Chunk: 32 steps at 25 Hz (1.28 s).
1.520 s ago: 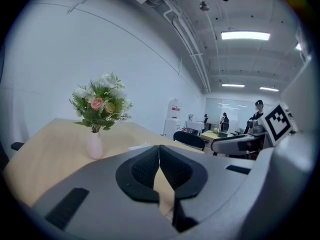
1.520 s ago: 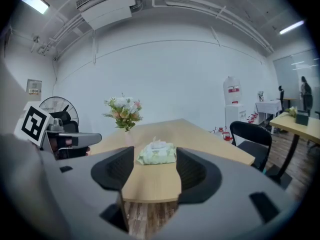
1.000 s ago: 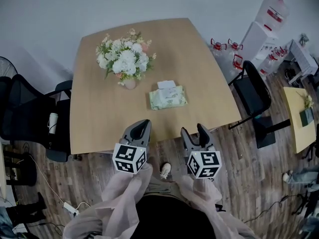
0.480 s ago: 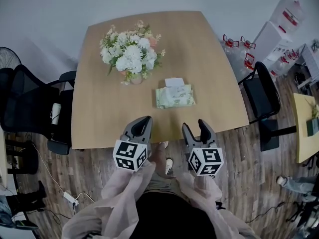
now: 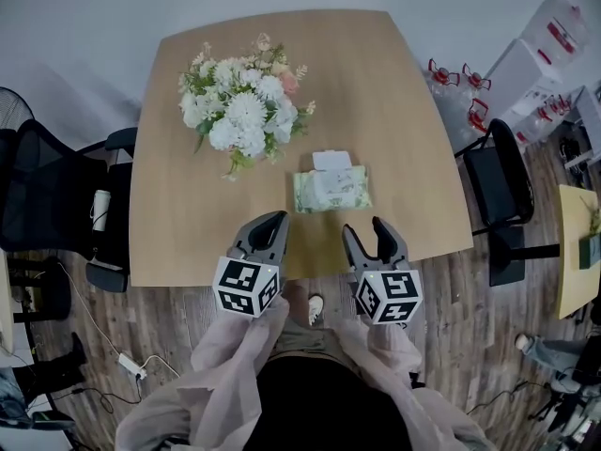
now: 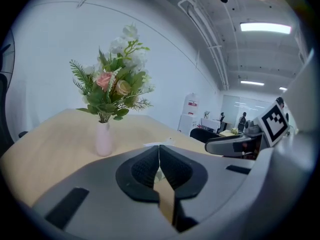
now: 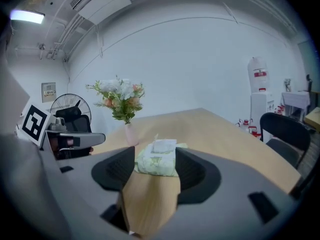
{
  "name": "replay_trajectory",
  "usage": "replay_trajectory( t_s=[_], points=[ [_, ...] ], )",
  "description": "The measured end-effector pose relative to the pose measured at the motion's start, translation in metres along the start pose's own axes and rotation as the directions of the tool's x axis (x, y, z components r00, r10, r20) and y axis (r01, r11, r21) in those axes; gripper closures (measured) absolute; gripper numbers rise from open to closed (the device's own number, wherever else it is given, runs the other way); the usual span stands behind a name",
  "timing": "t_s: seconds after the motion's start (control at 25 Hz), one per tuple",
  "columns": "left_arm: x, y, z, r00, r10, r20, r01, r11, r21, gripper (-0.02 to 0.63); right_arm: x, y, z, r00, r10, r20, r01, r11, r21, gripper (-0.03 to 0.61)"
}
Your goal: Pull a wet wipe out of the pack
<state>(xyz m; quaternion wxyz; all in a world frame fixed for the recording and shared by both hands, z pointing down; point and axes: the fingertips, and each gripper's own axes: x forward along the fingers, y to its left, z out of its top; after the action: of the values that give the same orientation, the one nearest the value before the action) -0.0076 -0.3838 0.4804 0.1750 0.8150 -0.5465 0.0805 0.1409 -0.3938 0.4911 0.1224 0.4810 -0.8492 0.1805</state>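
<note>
The pale green wet wipe pack [image 5: 331, 189] lies flat on the wooden table [image 5: 188, 233], its white flap [image 5: 331, 161] at the far side. Both grippers hover at the table's near edge, short of the pack. My left gripper [image 5: 273, 222] is to the pack's near left; in the left gripper view my left gripper [image 6: 159, 149] has its pads pressed together with nothing between them. My right gripper [image 5: 366, 233] stands open and points at the pack. In the right gripper view the pack [image 7: 159, 165] shows beyond my right gripper [image 7: 155, 154], untouched.
A pink vase of white and pink flowers [image 5: 242, 111] stands behind and left of the pack. Black office chairs sit at the left [image 5: 47, 195] and right [image 5: 502, 181] of the table. Water bottles [image 5: 460, 92] stand on the floor at the far right.
Both grippers have moved forward from over the floor to the table's near edge, closer to the pack. The left stays shut, the right open.
</note>
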Motion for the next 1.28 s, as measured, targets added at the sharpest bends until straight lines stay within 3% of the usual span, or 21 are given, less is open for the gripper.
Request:
replay_trajectory(
  t_s=[0.68, 1.28],
  points=[
    [0.038, 0.03, -0.021, 0.996, 0.038, -0.082, -0.043, 0.997, -0.068, 0.601, 0.072, -0.008, -0.004, 0.979, 0.144, -0.145, -0.166, 0.974, -0.151, 0.322],
    [0.057, 0.05, -0.029, 0.991, 0.057, -0.119, -0.069, 0.993, -0.095, 0.601, 0.114, -0.013, -0.009, 0.955, 0.194, -0.225, -0.247, 0.941, -0.233, 0.322]
  ],
)
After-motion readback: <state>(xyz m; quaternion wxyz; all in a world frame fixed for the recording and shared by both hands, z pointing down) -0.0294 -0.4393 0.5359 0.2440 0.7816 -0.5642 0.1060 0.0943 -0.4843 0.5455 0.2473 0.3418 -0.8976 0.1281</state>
